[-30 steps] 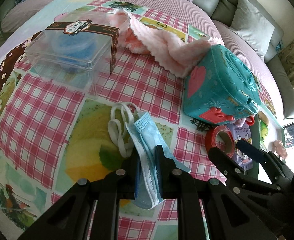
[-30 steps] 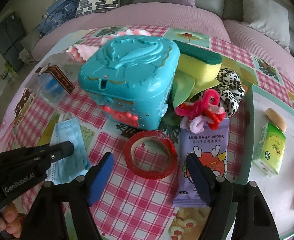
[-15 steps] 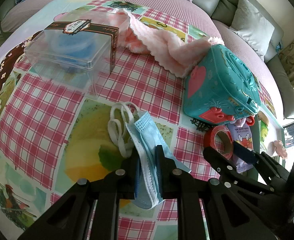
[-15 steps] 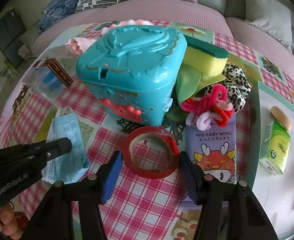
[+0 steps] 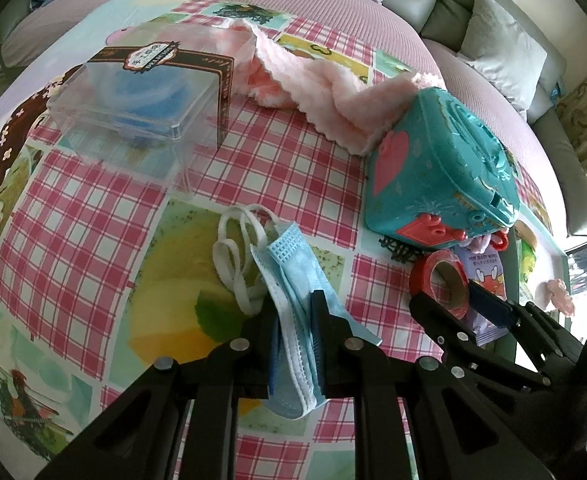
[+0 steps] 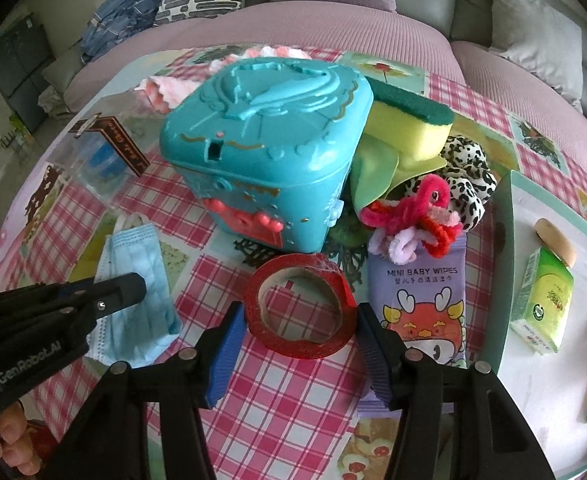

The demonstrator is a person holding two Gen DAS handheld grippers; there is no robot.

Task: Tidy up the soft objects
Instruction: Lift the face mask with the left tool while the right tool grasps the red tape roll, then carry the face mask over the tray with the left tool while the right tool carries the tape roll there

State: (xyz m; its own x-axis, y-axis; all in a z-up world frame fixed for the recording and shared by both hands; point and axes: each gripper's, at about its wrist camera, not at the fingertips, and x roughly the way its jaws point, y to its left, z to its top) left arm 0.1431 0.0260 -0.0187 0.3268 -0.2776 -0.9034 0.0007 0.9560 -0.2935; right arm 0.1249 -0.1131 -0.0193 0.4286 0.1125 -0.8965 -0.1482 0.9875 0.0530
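**Both grippers clamped: mask at left, tape roll at right**

Left gripper (image 5: 295, 332) has its jaws nearly together, pinching a folded blue face mask (image 5: 293, 276) at the near end. The mask lies on the checked tablecloth (image 5: 93, 208), its white ear loops (image 5: 233, 264) spilling to the left.

Right gripper (image 6: 299, 334) stands about half open, its 2 blue pads against opposite sides of a red tape roll (image 6: 299, 308), which lies flat on the cloth between them.

Just behind the roll sits a teal plastic case (image 6: 269, 148) with pink clasps. To its right are a yellow-and-green sponge (image 6: 409, 124), a leopard-print scrunchie (image 6: 465, 176) and a tangle of red, pink and lilac pipe cleaners (image 6: 409, 220) resting on top of a purple pack of baby wipes (image 6: 417, 280), which lies just right of the roll.

A pink fluffy cloth (image 5: 325, 92) trails behind the case, toward a clear plastic box (image 5: 141, 108) with blue contents. At the far right, a white tray (image 6: 509, 216) holds a green carton (image 6: 541, 296).
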